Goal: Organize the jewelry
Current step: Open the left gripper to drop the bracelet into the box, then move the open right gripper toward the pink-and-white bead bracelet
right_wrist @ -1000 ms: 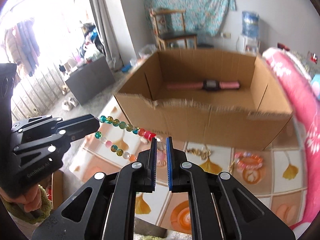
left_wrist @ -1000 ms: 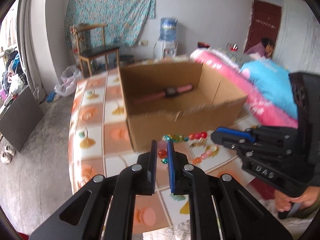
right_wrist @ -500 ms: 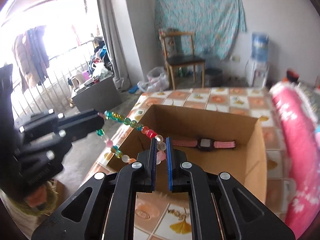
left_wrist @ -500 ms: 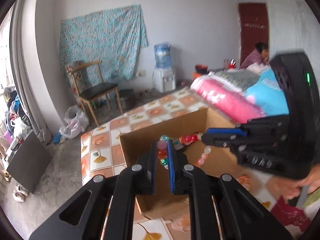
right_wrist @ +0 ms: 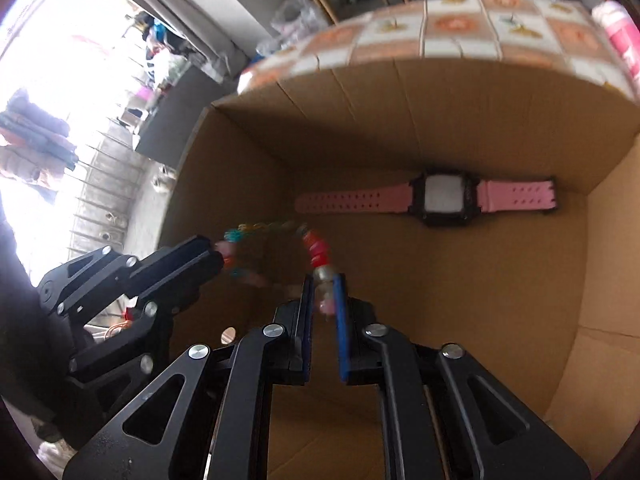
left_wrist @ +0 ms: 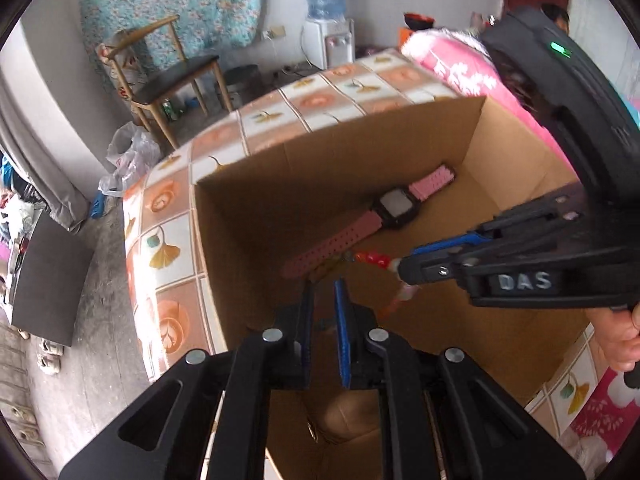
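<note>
Right wrist: glassy round-bead bracelet [right_wrist: 318, 254], corrugated cardboard box [right_wrist: 480, 120]

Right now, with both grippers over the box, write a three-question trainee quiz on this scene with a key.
1. True or false: the pink-strapped black-faced watch lies on the floor of the brown cardboard box.
2. Multiple choice: the multicoloured glass bead string is held by A) the left gripper alone, B) the right gripper alone, C) both grippers, one at each end.
3. Fill in: in the left wrist view, the right gripper comes in from the ____ side of the picture.

Key: 1 true. 2 C. 3 right.
</note>
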Demonstrator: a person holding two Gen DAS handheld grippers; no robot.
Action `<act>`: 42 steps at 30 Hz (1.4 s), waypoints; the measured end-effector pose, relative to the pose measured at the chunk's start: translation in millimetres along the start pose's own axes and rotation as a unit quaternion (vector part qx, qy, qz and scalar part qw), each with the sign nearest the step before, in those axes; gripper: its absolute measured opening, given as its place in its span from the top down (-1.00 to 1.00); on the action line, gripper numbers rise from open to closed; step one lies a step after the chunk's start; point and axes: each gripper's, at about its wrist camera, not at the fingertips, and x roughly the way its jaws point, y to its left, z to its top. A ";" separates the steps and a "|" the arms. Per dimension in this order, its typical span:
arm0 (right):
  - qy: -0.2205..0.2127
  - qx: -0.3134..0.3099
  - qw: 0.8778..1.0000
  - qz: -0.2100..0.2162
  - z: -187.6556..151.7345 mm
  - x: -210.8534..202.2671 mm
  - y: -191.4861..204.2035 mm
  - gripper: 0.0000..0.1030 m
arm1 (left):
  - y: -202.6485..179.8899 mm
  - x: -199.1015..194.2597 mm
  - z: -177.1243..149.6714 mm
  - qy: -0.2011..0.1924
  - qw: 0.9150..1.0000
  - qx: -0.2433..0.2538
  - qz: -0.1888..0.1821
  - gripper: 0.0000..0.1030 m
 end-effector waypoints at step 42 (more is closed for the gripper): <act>-0.134 -0.025 0.974 -0.182 -248.6 -20.5 -9.8 -0.28 | -35.5 -3.6 -204.0 0.008 0.991 -0.129 0.017 -0.92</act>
